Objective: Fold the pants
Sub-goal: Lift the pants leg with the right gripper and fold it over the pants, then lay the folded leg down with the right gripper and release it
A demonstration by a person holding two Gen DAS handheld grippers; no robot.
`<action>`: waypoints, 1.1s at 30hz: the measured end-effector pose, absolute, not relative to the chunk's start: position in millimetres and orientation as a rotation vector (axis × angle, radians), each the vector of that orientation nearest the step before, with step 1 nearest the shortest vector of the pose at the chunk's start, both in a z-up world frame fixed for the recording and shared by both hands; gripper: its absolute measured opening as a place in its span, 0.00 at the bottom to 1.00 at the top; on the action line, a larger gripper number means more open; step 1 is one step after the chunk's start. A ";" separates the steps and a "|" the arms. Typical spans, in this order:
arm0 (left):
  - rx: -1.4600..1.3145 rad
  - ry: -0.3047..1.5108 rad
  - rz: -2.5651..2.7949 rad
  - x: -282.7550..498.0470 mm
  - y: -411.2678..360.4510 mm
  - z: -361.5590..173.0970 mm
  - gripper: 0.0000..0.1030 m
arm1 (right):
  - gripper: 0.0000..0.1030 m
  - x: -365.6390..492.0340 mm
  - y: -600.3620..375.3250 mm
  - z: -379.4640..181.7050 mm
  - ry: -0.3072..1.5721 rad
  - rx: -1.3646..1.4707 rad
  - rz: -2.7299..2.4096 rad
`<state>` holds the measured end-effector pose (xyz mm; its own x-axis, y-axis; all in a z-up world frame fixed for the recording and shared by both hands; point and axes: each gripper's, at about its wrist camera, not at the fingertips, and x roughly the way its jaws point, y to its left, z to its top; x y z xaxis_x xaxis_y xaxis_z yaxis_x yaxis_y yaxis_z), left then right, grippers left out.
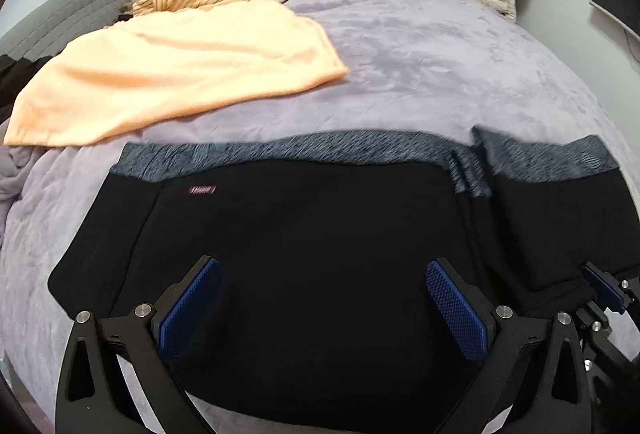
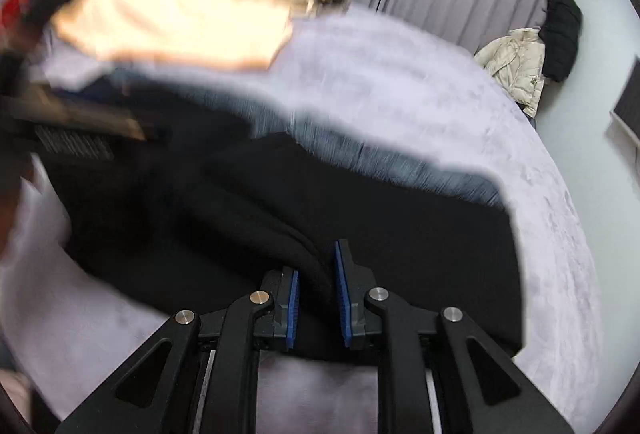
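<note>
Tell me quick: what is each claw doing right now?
Left claw: open, holding nothing, over the black pants.
Right claw: closed on a bunched fold of the black pants.

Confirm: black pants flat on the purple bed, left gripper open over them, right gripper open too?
Not quite. The right gripper is shut on a fold of the pants, as the right wrist view shows. The rest holds: the pants lie on the purple bed and the left gripper is open over them.
</note>
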<state>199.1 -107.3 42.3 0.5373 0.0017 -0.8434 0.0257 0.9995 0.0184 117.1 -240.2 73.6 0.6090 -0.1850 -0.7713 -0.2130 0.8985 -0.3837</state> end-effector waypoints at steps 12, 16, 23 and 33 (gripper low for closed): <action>-0.120 1.058 -0.395 192.7 -115.5 58.0 1.00 | 0.49 86.0 -330.7 131.4 0.902 0.317 0.180; -0.140 1.107 -0.513 204.6 -151.1 57.7 1.00 | 0.49 87.3 -386.1 101.4 0.933 0.724 0.205; -0.122 1.151 -0.550 212.8 -182.6 44.8 0.85 | 0.47 85.0 -399.3 67.0 0.985 0.963 0.170; -0.106 1.119 -0.526 198.5 -175.5 54.8 0.85 | 0.05 116.0 -416.1 49.0 0.920 1.121 0.120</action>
